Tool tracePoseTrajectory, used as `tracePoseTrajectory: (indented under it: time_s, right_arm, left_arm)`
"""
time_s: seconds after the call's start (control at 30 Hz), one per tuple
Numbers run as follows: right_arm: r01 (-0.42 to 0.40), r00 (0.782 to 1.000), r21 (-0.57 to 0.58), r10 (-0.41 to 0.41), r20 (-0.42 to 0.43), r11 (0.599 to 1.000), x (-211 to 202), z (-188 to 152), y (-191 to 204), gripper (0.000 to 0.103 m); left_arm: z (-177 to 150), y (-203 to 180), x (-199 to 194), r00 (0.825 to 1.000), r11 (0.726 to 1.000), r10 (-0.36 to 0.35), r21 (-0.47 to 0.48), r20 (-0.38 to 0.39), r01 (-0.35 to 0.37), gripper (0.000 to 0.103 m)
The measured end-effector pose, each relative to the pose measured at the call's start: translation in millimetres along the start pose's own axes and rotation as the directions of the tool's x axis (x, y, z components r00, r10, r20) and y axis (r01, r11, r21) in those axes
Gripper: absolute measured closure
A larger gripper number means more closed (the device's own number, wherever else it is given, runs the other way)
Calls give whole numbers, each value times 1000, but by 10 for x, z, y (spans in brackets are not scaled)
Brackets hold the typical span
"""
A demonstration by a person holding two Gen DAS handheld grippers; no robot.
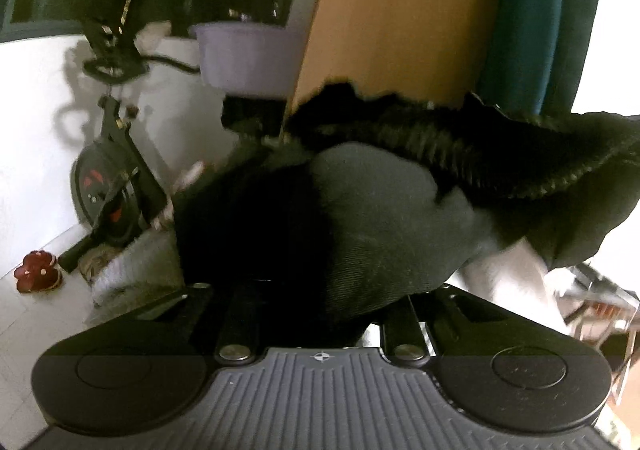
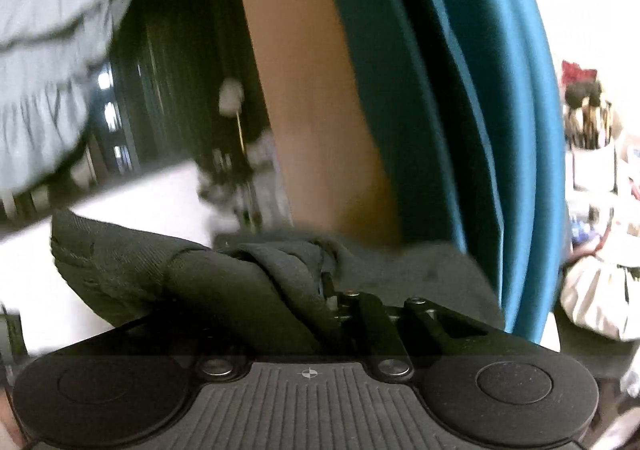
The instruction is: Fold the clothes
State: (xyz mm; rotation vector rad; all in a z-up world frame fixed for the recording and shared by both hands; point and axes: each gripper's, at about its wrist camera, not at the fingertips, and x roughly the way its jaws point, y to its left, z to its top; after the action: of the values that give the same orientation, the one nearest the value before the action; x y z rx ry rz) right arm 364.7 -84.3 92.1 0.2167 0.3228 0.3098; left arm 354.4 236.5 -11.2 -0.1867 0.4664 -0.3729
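A black garment [image 1: 380, 209] hangs in the air in front of my left gripper [image 1: 316, 290]. Its ribbed band [image 1: 440, 137] stretches off to the right. The cloth covers the left fingers completely, and it bunches where they meet, so the jaws look shut on it. In the right wrist view the same black garment [image 2: 224, 282] is gathered into folds at my right gripper [image 2: 332, 290]. The right jaws are drawn close together with cloth pinched between them, and their tips are buried in the fabric.
An exercise bike [image 1: 108, 177] stands by the white wall at left, with a lavender basin [image 1: 248, 53] beside it. A wooden panel [image 1: 400, 9] and a teal curtain [image 2: 460, 89] rise straight ahead. A grey sleeve [image 2: 48, 49] fills the upper left. A white bag [image 2: 600, 290] sits at right.
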Motion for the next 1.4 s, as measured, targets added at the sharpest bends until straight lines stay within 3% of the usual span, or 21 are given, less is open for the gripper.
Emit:
tracePoseTrajectory:
  time_s: [0.1,0.2,0.37,0.43,0.53,0.6,0.7,0.8,0.87,1.03,1.17,1.4]
  right_arm:
    - [-41,994,44,36,107,998,-152,251,2,94]
    - [-74,981,84,58,183,994,-255,427,11,94]
    - [-161,957,100,130,260,982,-490,580,23,94]
    - [-238,942,146,192,275,960,-562,625,7,94]
    - [-319,912,148,261,316,936,-678,651,7,94]
    - [-321,910,130,268,316,938,-711,645,-3,94]
    - [-230,954,153,191,233,961,-655,475,-110,94]
    - [-61,993,212,39,108,975,-453,198,-299,94]
    - [72,997,247,-78,12,966,-264,22,-447,94]
    - [216,974,289,-186,-128,932,-61,-291,-696,94]
    - [220,967,223,-182,-177,950,39,-395,-652,90]
    - [204,966,169,-170,-196,964,16,-593,-424,87]
  left_arm:
    - [144,-38,-240,996,1000,-7,-19,88,9,84]
    - [325,-87,-498,978,998,-44,-39,203,53,84]
    - [651,-110,-1012,910,987,-113,-61,398,150,84]
    - [775,-47,-1188,883,971,-136,-115,449,209,84]
    - [862,4,-1382,853,966,-129,-129,507,222,84]
    - [869,44,-1391,861,975,-98,-126,499,183,84]
    - [775,123,-1228,910,980,-29,-166,414,106,84]
    - [561,177,-935,958,981,26,-194,286,31,84]
    - [421,206,-800,975,979,53,-206,214,-8,84]
    - [235,262,-589,993,974,78,-220,87,-57,83]
    - [221,333,-505,998,967,42,-253,47,-28,83]
    - [207,174,-302,998,983,53,-176,-33,-58,83]
